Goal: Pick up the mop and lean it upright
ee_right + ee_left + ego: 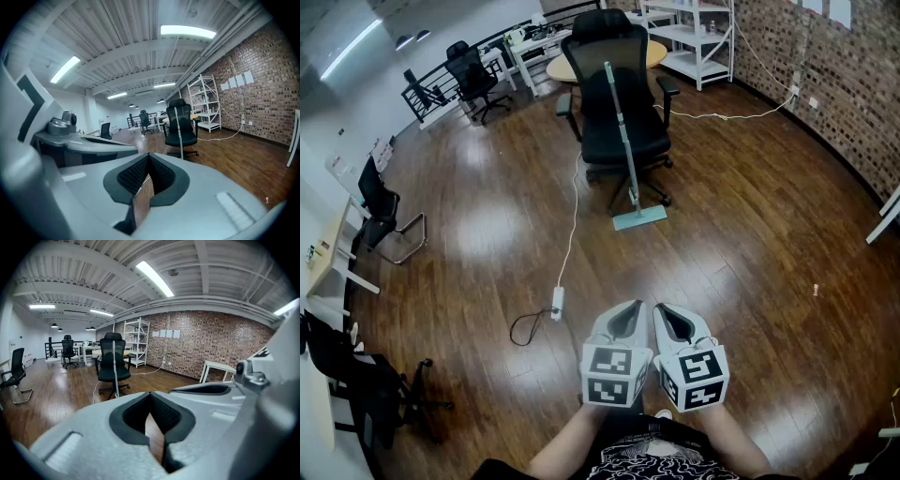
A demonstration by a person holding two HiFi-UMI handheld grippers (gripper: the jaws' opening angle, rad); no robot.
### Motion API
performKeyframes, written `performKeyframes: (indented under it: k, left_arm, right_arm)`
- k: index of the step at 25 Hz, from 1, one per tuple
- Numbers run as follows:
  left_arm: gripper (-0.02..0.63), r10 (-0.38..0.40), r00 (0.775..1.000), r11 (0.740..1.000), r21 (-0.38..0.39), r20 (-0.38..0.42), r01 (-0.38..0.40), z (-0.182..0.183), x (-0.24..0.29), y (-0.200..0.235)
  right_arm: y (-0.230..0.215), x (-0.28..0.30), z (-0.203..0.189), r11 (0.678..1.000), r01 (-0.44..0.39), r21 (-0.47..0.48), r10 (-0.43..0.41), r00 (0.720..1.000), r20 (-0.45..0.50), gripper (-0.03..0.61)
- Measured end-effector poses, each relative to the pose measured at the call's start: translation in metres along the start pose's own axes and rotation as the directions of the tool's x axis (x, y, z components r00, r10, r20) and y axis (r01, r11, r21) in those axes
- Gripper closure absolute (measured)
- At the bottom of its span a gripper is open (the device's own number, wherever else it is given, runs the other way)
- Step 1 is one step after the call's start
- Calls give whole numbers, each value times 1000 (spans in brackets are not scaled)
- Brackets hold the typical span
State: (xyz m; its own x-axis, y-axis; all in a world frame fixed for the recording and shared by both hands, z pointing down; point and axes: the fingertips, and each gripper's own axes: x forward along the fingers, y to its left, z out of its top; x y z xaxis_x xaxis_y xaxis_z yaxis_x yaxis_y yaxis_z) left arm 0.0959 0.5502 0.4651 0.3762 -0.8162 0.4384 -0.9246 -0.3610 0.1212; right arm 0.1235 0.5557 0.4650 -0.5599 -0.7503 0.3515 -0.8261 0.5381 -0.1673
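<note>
The mop [624, 141] stands upright, its grey handle leaning on the back of a black office chair [619, 108] and its teal flat head [639, 218] on the wooden floor. It also shows far off as the mop [115, 369] and the mop [178, 132] in the two gripper views. My left gripper [630, 306] and right gripper [662, 308] hang side by side close to my body, well short of the mop. Both are shut with nothing between the jaws, as the left gripper [150, 395] and right gripper [149, 157] show in their own views.
A white power strip [557, 302] with a long cable lies on the floor between me and the chair. More black chairs [380, 211] stand at the left. A round wooden table [565, 67], white shelving [694, 37] and a brick wall [844, 84] lie beyond.
</note>
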Motion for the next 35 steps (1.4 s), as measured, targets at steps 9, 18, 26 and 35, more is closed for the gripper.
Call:
performKeyframes:
  k: [9, 18, 26, 35]
  left_arm:
    - [609, -13, 1000, 1000, -6, 9, 13, 52, 79, 112]
    - [609, -53, 998, 998, -19, 27, 54, 103, 138, 204]
    - [609, -54, 998, 998, -27, 14, 54, 121, 184, 231]
    - [609, -11, 1000, 1000, -26, -4, 11, 166, 279, 281]
  right_arm:
    - [-14, 128, 52, 999, 32, -19, -32, 999, -12, 578]
    - [-12, 241, 106, 998, 57, -32, -58, 998, -15, 578]
    - [-37, 296, 123, 999, 34, -2, -34, 999, -15, 578]
    - [-99, 394, 164, 1000, -17, 24, 17, 1000, 4, 568]
